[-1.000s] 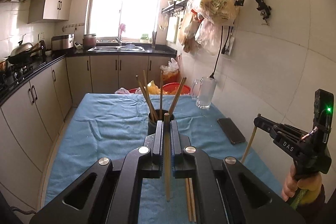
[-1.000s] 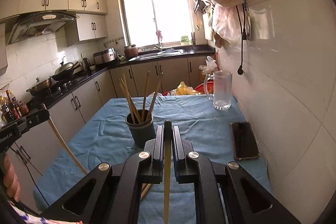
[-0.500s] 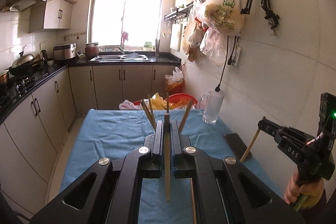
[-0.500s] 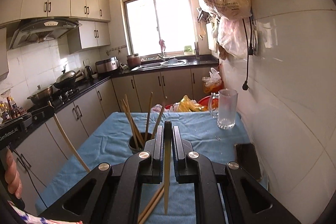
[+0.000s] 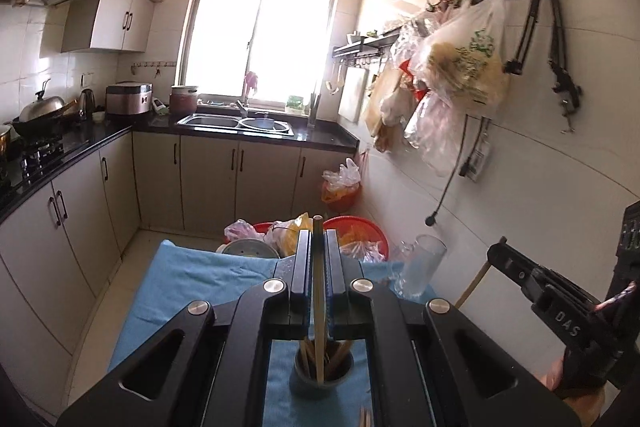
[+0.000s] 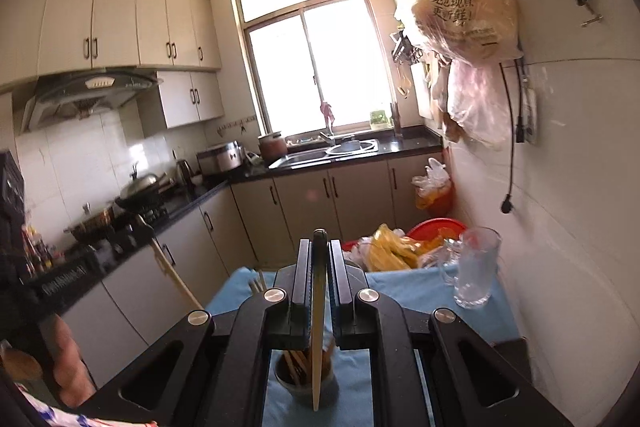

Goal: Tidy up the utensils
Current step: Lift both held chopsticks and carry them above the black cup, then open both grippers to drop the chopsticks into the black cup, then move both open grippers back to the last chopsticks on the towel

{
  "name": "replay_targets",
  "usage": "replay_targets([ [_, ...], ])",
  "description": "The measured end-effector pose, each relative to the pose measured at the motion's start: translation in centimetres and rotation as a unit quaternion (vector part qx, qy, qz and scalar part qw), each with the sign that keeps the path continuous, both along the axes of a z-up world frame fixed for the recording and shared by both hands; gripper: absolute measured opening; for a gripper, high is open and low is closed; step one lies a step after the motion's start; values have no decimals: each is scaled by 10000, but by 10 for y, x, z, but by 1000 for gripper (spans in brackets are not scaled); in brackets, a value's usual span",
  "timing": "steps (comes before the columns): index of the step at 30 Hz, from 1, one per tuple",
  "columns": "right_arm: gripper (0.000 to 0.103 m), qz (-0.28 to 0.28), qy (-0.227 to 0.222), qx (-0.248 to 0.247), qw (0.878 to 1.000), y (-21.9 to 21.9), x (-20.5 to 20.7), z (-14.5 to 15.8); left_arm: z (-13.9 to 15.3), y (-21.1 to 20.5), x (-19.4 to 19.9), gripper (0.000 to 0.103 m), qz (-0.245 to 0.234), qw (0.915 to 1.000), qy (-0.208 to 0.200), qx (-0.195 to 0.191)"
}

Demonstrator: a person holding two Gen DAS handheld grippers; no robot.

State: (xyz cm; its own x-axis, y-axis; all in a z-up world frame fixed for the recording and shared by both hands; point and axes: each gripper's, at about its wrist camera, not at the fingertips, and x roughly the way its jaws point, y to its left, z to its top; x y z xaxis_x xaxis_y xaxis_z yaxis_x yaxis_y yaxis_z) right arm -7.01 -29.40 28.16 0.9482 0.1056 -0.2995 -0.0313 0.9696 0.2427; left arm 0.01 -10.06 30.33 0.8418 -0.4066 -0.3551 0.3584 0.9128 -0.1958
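left wrist view: the left gripper [image 5: 318,247], lower centre of the frame, is clenched on a slim wooden chopstick [image 5: 318,307] that runs upright between its jaws, its lower end hanging over the mouth of a dark round utensil cup [image 5: 323,377] holding more chopsticks, on the blue cloth-covered table [image 5: 192,291]. a clear glass mug [image 5: 420,267] stands right of centre near the white tiled wall [image 5: 540,187]. at the right edge, the right gripper [image 5: 494,253] appears from the side, with a chopstick slanting down from its tip. right wrist view: the right gripper [image 6: 318,255] grasps a second wooden chopstick [image 6: 317,347], its lower tip in front of the same cup [image 6: 304,379]; at the lower left edge a hand [image 6: 68,367] holds the left gripper, which is blurred.
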Motion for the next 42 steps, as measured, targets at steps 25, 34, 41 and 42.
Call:
replay_targets([
  [25, 26, -250, 958, 260, 9947, -15, 89, -93, -87, -14, 58, 31, 227, 9968, 757, 152],
  [34, 49, -190, 1098, 102, 9937, -21, 43, -103, -86, 11, 15, 39, 310, 9975, 605, 211],
  [41, 28, 467, 2615, -267, 9637, -5, 0, -221, -143, 41, -23, 42, 211, 9914, 1277, 199],
  [42, 24, 589, 2831, -292, 9568, 2, -6, -239, -153, 43, -27, 42, 179, 9897, 1401, 230],
])
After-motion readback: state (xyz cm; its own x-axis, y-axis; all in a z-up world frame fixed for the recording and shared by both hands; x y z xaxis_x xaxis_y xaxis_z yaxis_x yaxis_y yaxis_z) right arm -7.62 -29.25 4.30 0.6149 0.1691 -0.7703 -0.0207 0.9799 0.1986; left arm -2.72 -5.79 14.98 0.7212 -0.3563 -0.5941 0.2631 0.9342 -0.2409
